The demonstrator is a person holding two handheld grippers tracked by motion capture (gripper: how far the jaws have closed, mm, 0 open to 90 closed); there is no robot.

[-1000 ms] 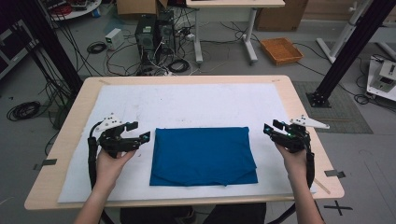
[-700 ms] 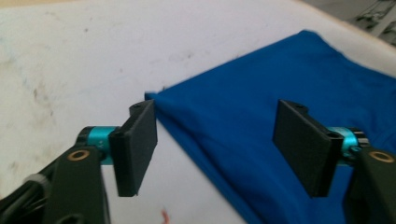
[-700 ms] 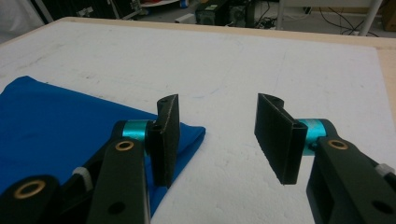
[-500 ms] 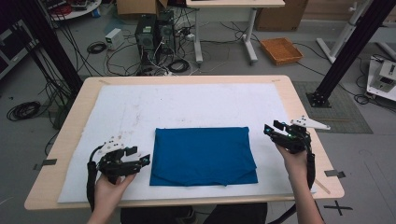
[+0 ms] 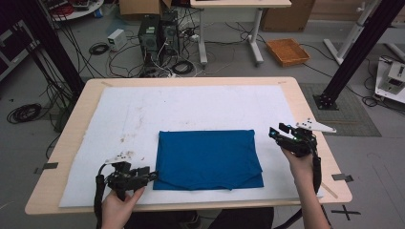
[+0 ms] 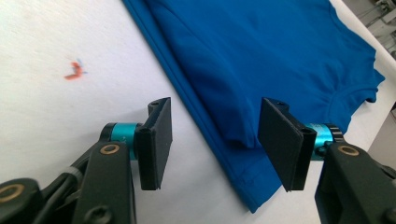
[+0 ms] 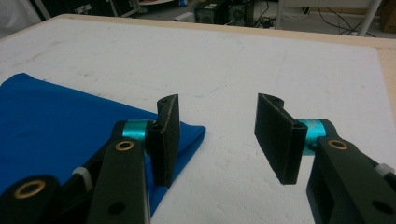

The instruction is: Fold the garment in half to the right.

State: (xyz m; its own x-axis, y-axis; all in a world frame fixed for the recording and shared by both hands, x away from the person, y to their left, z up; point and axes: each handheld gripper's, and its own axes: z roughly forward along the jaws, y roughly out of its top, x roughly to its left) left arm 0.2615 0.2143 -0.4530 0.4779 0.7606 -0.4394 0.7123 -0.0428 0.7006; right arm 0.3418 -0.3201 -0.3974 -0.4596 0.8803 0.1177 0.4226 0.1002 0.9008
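While the jaws of the left gripper (image 6: 212, 142) have just been closing, they stand parted astride the near left corner of the folded blue shirt (image 5: 207, 158) without pressing it, and the right gripper (image 5: 282, 137), jaws released and empty, hovers beside the shirt's far right corner on the white mat (image 5: 200, 107) covering the desk (image 5: 315, 119). The step in hand appears to be gripping corners for a further fold; the next move calls for clamping the left corner through all layers. Compared with the earlier frame, the left gripper has dropped toward the desk's near edge, while the right has stayed put.
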